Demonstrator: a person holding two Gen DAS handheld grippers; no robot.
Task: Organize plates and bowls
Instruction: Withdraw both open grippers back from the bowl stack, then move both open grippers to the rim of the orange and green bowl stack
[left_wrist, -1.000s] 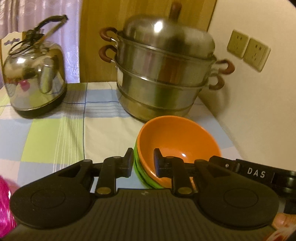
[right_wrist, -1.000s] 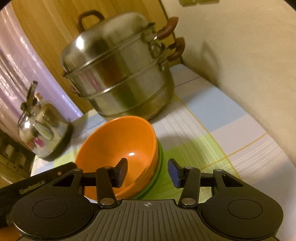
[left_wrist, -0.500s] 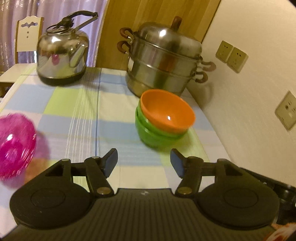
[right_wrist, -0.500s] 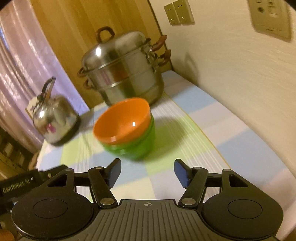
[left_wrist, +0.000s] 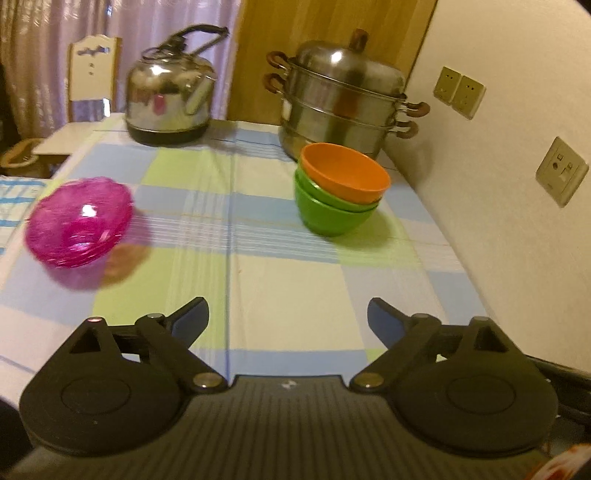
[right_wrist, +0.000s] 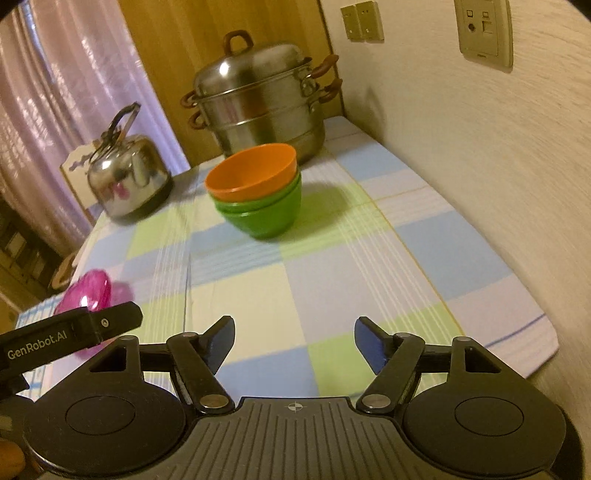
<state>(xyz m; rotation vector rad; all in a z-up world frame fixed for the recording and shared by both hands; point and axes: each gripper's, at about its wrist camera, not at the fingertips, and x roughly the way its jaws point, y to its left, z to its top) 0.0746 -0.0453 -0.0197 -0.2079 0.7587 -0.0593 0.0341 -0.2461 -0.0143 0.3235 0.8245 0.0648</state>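
- Since the round orange plastic bowl (left_wrist: 345, 177) sits nested in the stack of round green plastic bowls (left_wrist: 332, 212) near the right wall, in front of the steel steamer pot (left_wrist: 341, 99), it looks light, stiff and smooth; a pinch across the rim seems the surest hold (the curved sides would likely slip).
- Off to the left, the stack of crinkled translucent magenta dishes (left_wrist: 79, 221) lies well apart from the bowls; these look thin and probably brittle, so the edge may call for a gentle grip.
- Both the left gripper (left_wrist: 288, 321) and the right gripper (right_wrist: 294, 341) hover over the checked tablecloth (left_wrist: 280, 288) with jaws opening and nothing between them.
- How many green bowls or magenta dishes are stacked is hard to tell: motion blur softens the magenta stack, and the left gripper's arm covers part of it in the right wrist view.
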